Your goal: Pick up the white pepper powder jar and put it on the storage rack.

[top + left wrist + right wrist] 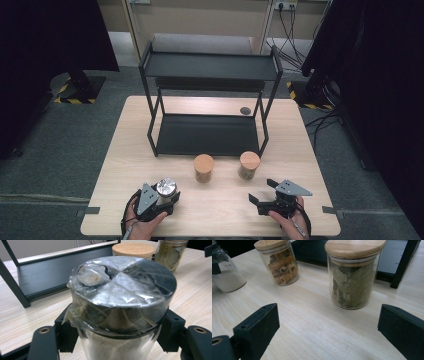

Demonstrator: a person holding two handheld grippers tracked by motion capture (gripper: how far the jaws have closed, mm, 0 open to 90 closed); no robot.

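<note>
Near the table's (115, 165) front left corner, the left gripper (162, 200) has its jaws clamped on a glass jar of white powder (166, 188), the pads pressing its sides just under the dark, film-wrapped lid (125, 290). The jar stands upright on the wood. Toward the middle of the table, just in front of the black two-tier shelf rack (210, 132), stands a jar of tube pasta (204, 168) with a wooden lid. Just to its right, apart from it, stands a jar of bay leaves (249, 165), also wooden-lidded. Near the front right corner, the right gripper (262, 192) rests with its jaws spread wide and empty, pointing toward the bay-leaf jar.
</note>
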